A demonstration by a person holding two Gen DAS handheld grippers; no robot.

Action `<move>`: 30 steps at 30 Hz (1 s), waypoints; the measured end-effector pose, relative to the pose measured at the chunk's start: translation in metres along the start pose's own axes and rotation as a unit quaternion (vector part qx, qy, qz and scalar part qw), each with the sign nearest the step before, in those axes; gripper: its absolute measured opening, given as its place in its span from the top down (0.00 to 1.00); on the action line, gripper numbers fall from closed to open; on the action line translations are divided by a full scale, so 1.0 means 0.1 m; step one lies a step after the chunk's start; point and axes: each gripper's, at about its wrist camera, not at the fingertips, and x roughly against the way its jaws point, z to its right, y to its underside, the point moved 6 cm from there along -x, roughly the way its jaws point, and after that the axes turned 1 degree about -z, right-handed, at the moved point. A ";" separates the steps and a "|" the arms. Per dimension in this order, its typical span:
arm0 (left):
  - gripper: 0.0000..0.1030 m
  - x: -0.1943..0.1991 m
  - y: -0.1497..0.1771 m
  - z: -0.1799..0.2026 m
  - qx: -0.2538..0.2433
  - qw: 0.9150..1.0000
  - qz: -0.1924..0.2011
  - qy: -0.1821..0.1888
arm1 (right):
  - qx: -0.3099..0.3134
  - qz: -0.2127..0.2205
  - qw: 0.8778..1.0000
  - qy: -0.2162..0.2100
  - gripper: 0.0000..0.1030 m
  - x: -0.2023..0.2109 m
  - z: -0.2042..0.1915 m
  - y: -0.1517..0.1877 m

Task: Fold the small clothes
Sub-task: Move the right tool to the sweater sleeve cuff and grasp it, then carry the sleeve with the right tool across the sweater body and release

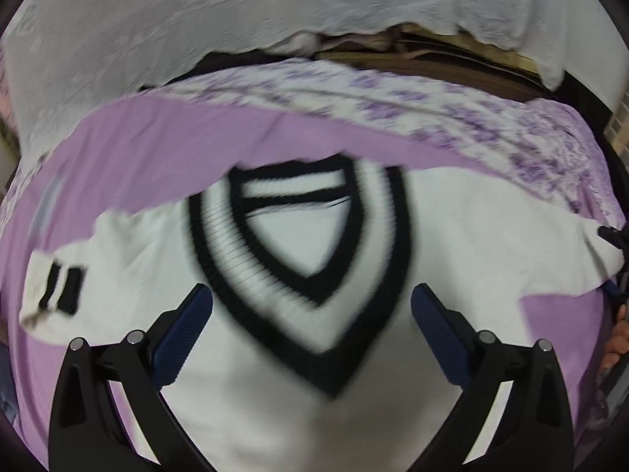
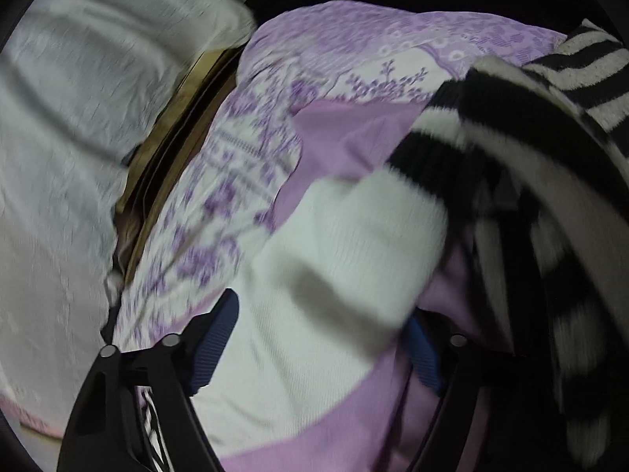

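Hovering closest to the lens, the left gripper (image 1: 310, 306) has its jaws wide apart over the chest of a white sweater (image 1: 275, 413), nothing between the pads. The sweater lies face up and spread flat on a purple bedsheet (image 1: 149, 157), its black-edged V-neck collar (image 1: 298, 259) just beyond the fingertips and one striped cuff (image 1: 59, 287) out to the side.

In the right wrist view, the right gripper (image 2: 322, 338) straddles a white sleeve (image 2: 314, 275) with its jaws apart; whether the pads already press on the cloth I cannot tell through the blur. Past it sits a heap of black-and-white striped clothes (image 2: 550, 165), and farther off a white cover (image 1: 236, 19).

By my reading, folding has barely begun: the sweater is laid out, no fold shows, and the sleeves and body remain to be turned in.

No brand, label or writing is readable.
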 end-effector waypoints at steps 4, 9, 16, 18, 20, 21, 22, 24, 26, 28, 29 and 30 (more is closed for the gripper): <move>0.04 -0.34 -0.03 0.46 -0.020 0.999 -0.033 -0.002 | 0.014 0.026 0.999 -0.034 0.42 -0.05 0.04 -0.10; 0.04 -0.82 0.18 0.62 -0.045 0.998 -0.045 -0.027 | 0.046 0.038 0.996 -0.063 0.65 -0.04 -0.02 -0.16; 0.04 -0.72 0.26 0.66 -0.045 0.999 -0.023 -0.022 | 0.022 0.040 0.997 -0.060 0.51 -0.04 0.08 -0.21; 0.04 -0.69 0.26 0.68 -0.042 0.999 -0.023 -0.018 | 0.018 0.045 0.997 -0.061 0.54 -0.02 0.09 -0.21; 0.04 -0.67 0.24 0.70 -0.047 0.998 -0.027 -0.013 | 0.017 0.059 0.996 -0.064 0.81 0.04 0.10 -0.21; 0.04 -0.66 0.20 0.69 -0.050 0.998 -0.030 -0.008 | 0.021 0.064 0.995 -0.073 0.94 0.06 0.07 -0.20; 0.04 -0.63 0.15 0.67 -0.047 0.999 -0.026 -0.003 | 0.034 0.069 0.994 -0.082 0.94 0.10 0.02 -0.20; 0.04 -0.58 0.06 0.64 -0.041 0.999 -0.012 -0.006 | 0.064 0.081 0.992 -0.074 0.94 0.15 -0.08 -0.18; 0.04 -0.71 0.07 0.67 -0.054 0.998 -0.027 -0.016 | 0.076 0.086 0.991 -0.065 0.94 0.16 -0.11 -0.18; 0.04 -0.90 0.16 0.70 -0.069 0.997 -0.039 -0.022 | 0.073 0.087 0.992 -0.064 0.94 0.17 -0.08 -0.19; 0.04 -0.87 0.16 0.69 -0.064 0.997 -0.022 -0.020 | 0.072 0.089 0.991 -0.064 0.94 0.19 -0.07 -0.19; 0.04 -0.86 0.17 0.69 -0.062 0.998 -0.021 -0.021 | 0.078 0.094 0.990 -0.065 0.94 0.23 -0.09 -0.18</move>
